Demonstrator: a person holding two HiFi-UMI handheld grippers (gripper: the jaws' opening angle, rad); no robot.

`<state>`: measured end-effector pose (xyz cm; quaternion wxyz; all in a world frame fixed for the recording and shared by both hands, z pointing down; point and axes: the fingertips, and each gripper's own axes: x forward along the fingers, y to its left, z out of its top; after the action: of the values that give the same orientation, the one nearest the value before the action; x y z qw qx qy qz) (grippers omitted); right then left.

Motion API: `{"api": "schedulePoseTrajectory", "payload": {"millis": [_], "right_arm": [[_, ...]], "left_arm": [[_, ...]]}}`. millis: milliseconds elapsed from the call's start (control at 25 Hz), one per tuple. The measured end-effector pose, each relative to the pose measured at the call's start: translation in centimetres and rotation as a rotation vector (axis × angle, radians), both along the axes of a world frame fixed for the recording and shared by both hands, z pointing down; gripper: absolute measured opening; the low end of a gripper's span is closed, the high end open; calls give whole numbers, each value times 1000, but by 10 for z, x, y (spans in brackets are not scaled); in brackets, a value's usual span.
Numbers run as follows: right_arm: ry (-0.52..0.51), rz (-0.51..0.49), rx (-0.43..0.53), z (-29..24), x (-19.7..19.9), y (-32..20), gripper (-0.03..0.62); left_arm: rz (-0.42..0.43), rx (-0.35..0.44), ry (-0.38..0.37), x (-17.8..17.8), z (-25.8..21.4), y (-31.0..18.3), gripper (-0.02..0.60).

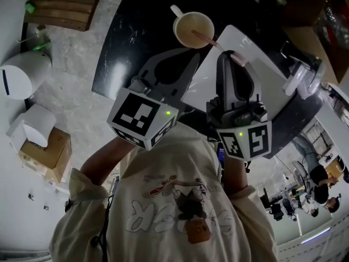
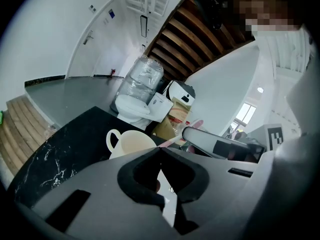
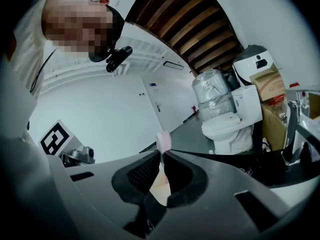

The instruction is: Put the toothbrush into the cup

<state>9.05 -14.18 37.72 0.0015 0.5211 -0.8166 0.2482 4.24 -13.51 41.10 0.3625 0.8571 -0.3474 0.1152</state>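
A cream cup (image 1: 193,29) with a handle stands on the black marble counter (image 1: 131,31). The pink toothbrush (image 1: 210,41) slants from inside the cup's mouth back to my right gripper (image 1: 233,56), which is shut on its other end. In the right gripper view the pink end (image 3: 163,140) pokes up past the jaw tips. My left gripper (image 1: 191,53) is just in front of the cup, jaws shut with nothing between them. The left gripper view shows the cup (image 2: 131,143) beyond its jaws and the toothbrush (image 2: 176,138) running right to the right gripper's jaw (image 2: 220,146).
A white basin top (image 1: 262,75) with a faucet (image 1: 300,78) lies under the right gripper. A toilet (image 3: 230,126), a wrapped water bottle (image 3: 212,94) and a cardboard box (image 3: 272,119) stand beyond. On the floor at left are a white bin (image 1: 24,72) and wooden steps (image 1: 60,4).
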Motion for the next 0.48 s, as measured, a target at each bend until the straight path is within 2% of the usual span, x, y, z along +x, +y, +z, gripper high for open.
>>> {"api": "schedulePoseTrajectory", "payload": {"millis": [240, 480], "right_arm": [[17, 13, -37, 12, -1, -4, 41], [17, 21, -54, 20, -4, -8, 41]], "left_arm": [[26, -10, 8, 6, 8, -1, 14], [37, -20, -8, -2, 17, -6, 14]]}}
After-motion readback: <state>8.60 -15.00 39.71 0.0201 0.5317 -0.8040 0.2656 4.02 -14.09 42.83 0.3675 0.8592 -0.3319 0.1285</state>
